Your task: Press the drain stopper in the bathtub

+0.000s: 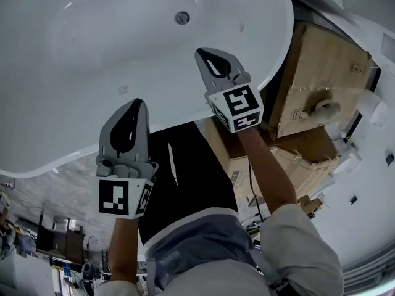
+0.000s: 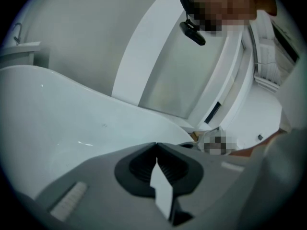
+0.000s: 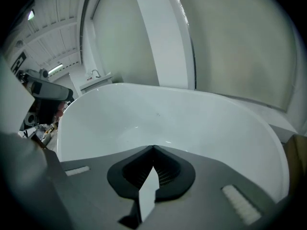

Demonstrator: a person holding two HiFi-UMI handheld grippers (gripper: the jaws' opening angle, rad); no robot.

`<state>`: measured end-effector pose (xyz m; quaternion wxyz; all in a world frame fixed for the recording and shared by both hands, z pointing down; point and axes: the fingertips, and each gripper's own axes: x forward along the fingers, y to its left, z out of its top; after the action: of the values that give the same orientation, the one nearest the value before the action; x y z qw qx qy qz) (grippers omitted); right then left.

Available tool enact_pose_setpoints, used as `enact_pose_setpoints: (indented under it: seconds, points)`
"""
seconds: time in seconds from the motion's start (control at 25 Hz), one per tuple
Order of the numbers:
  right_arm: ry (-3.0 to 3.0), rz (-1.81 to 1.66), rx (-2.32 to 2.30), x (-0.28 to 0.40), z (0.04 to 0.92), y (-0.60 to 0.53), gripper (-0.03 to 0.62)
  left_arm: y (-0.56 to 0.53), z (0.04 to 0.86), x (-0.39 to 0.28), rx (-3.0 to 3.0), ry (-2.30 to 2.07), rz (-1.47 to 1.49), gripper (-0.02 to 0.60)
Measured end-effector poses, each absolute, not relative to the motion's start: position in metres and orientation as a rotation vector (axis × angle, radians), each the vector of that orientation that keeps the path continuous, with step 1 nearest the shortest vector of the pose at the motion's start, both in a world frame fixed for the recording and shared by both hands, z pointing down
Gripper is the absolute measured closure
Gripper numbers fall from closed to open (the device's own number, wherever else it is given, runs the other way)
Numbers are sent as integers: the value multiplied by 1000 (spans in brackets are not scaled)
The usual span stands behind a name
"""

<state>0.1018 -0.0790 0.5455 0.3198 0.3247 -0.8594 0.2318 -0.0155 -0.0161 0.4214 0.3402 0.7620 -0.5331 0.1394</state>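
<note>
Left gripper [image 1: 140, 103] and right gripper [image 1: 201, 52] hover at the bathtub [image 1: 92, 48] rim
We hold both closed and empty, well apart from the drain stopper [image 1: 181, 18].

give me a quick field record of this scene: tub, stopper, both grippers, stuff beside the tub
bathtub: white, no water visible
drain stopper: on the tub floor, untouched
left gripper: jaws shut, nothing held, above the tub's near rim
right gripper: jaws shut, nothing held, over the tub, nearer the stopper
cardboard boxes: stacked beside the tub, person's right
</note>
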Motion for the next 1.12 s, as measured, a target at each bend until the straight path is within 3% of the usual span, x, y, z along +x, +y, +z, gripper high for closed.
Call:
enact_pose_setpoints:
  seconds: [1.12]
  points:
    - [-2072,697,932,107,758,-130,597,-35,512,-42,1869,-1411,313,581]
